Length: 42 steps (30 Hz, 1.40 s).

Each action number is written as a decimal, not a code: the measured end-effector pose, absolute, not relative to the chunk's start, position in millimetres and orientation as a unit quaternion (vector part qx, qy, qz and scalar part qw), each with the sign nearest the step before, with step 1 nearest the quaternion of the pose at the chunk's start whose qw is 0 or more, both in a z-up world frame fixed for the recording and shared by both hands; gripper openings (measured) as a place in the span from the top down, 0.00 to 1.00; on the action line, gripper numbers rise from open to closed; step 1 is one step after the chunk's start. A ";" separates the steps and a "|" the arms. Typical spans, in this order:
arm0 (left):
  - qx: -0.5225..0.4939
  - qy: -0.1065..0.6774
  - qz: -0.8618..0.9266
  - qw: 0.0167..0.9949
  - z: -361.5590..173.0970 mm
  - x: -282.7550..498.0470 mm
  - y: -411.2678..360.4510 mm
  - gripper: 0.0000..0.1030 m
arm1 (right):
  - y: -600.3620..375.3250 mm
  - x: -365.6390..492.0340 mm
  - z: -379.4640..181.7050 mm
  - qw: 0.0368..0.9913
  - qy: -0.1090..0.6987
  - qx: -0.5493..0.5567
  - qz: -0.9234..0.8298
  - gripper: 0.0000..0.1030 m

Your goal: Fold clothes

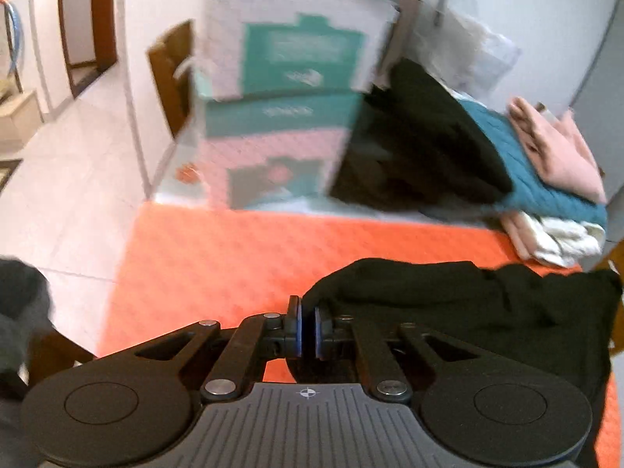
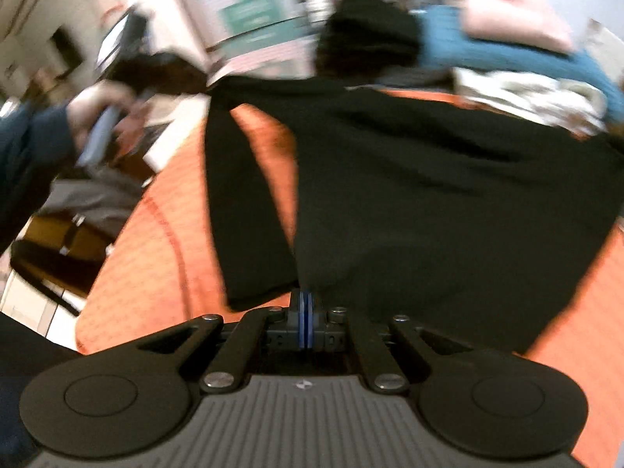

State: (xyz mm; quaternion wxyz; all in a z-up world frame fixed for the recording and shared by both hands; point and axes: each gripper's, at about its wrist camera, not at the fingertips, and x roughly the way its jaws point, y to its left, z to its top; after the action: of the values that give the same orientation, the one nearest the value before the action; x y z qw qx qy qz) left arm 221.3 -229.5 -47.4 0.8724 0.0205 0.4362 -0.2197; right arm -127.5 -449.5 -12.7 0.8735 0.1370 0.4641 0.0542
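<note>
The orange quilted cloth-covered counter [image 1: 234, 257] fills the lower part of both views. Across it lies the black fabric garment [image 2: 429, 179], spread wide in the right wrist view, with one long narrow part [image 2: 241, 210] hanging apart on the left side and orange showing between. Beyond the far edge stand the stacked teal-and-white cardboard boxes [image 1: 288, 89], blurred. Beside them sits a pile of folded clothes [image 1: 546, 179]: black, teal knit, pink, and white at the bottom. A person's hand [image 2: 101, 117] in a dark blue sleeve shows at the left of the right wrist view, blurred. The left tool [image 1: 308, 321] has its pads nearly together, pinching a bunched edge of the black garment. The right tool [image 2: 305, 308] is fully closed, clamped on the garment's near hem
</note>
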 end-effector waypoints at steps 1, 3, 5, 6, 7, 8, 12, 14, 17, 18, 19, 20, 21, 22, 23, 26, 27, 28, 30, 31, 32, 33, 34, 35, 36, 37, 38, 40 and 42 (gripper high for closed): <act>0.025 0.432 -0.217 0.875 -45.3 229.4 -225.8 0.92 | -434.7 -116.8 -11.8 0.874 0.465 0.127 0.066 0.98; 0.034 0.423 -0.209 0.881 -41.6 247.2 -217.6 0.92 | -405.4 -95.3 -9.3 0.874 0.465 0.108 0.094 0.98; 0.035 0.420 -0.199 0.885 -40.7 266.7 -207.3 0.92 | -375.5 -74.4 -9.0 0.872 0.467 0.088 0.117 0.98; 0.033 0.422 -0.193 0.885 -41.3 276.7 -201.5 0.92 | -365.9 -66.9 -11.6 0.870 0.469 0.082 0.124 0.98; 0.031 0.423 -0.187 0.886 -42.2 286.5 -195.8 0.92 | -356.4 -59.3 -14.2 0.868 0.472 0.076 0.131 0.98; 0.029 0.430 -0.183 0.884 -46.4 294.0 -191.1 0.92 | -347.3 -52.2 -18.8 0.865 0.477 0.072 0.137 0.98; 0.011 0.465 -0.172 0.868 -66.5 318.6 -174.7 0.85 | -324.4 -44.0 -34.5 0.851 0.502 0.057 0.143 0.96; 0.004 0.473 -0.163 0.866 -73.5 319.4 -168.4 0.77 | -325.1 -44.4 -38.6 0.848 0.509 0.056 0.133 0.91; -0.001 0.481 -0.155 0.863 -80.5 317.0 -159.5 0.46 | -336.3 -52.4 -40.1 0.852 0.508 0.058 0.112 0.67; -0.002 0.483 -0.154 0.862 -81.3 313.5 -156.7 0.43 | -342.3 -55.1 -38.3 0.854 0.506 0.061 0.107 0.65; -0.001 0.486 -0.157 0.860 -81.5 310.2 -155.4 0.42 | -348.3 -57.7 -36.4 0.855 0.504 0.064 0.102 0.65; 0.000 0.489 -0.160 0.858 -81.6 306.8 -154.2 0.41 | -354.0 -59.9 -34.5 0.856 0.505 0.067 0.095 0.63; 0.003 0.492 -0.160 0.856 -80.7 302.0 -153.2 0.39 | -361.3 -63.4 -31.3 0.857 0.502 0.072 0.088 0.60; 0.005 0.492 -0.160 0.856 -79.4 295.6 -152.2 0.36 | -367.2 -65.7 -29.8 0.858 0.501 0.076 0.083 0.58; 0.006 0.490 -0.164 0.856 -75.5 287.9 -151.3 0.34 | -374.5 -69.4 -26.9 0.860 0.499 0.079 0.076 0.56; 0.008 0.487 -0.172 0.856 -63.4 263.7 -148.5 0.31 | -394.8 -85.5 -21.7 0.865 0.494 0.075 0.053 0.48; 0.008 0.487 -0.174 0.856 -58.9 255.1 -147.6 0.31 | -402.5 -92.2 -19.7 0.866 0.492 0.071 0.045 0.44; 0.009 0.486 -0.176 0.856 -54.4 246.4 -146.6 0.30 | -409.2 -98.4 -18.2 0.867 0.491 0.068 0.040 0.44; 0.008 0.481 -0.178 0.858 -45.4 226.1 -144.4 0.28 | -425.1 -111.8 -16.5 0.868 0.491 0.064 0.030 0.43; 0.008 0.479 -0.180 0.859 -41.3 215.7 -143.4 0.27 | -434.0 -118.9 -15.9 0.869 0.491 0.065 0.024 0.43; 0.008 0.478 -0.180 0.860 -37.2 204.5 -142.4 0.27 | -442.9 -126.0 -15.4 0.869 0.491 0.066 0.019 0.43; 0.010 0.477 -0.179 0.860 -33.0 192.3 -141.8 0.26 | -450.5 -132.9 -15.4 0.869 0.491 0.064 0.013 0.43; 0.018 0.473 -0.175 0.863 -29.5 180.5 -141.9 0.26 | -458.1 -139.7 -15.4 0.869 0.491 0.063 0.007 0.42; 0.026 0.469 -0.171 0.866 -26.0 168.6 -142.0 0.26 | -465.7 -146.7 -16.4 0.869 0.491 0.062 0.003 0.41; 0.040 0.464 -0.167 0.869 -22.6 155.0 -143.0 0.25 | -473.4 -154.1 -18.2 0.869 0.491 0.064 0.000 0.39; 0.048 0.462 -0.165 0.870 -19.7 143.6 -143.0 0.25 | -481.0 -161.5 -20.0 0.868 0.492 0.065 -0.004 0.39; 0.049 0.462 -0.166 0.870 -17.8 132.0 -142.2 0.24 | -488.2 -169.0 -22.0 0.868 0.493 0.066 -0.008 0.39; 0.048 0.464 -0.168 0.868 -14.8 110.5 -139.6 0.24 | -500.7 -183.9 -26.8 0.867 0.494 0.065 -0.014 0.39; 0.044 0.469 -0.168 0.866 -14.4 88.6 -136.4 0.24 | -512.3 -197.6 -33.3 0.866 0.495 0.065 -0.022 0.39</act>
State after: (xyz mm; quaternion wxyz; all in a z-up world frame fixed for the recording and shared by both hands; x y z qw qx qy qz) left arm 88.5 -136.4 -14.4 0.8661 0.0436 0.4687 -0.1679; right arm -197.6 -512.3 -33.3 0.8661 0.0647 0.4951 -0.0223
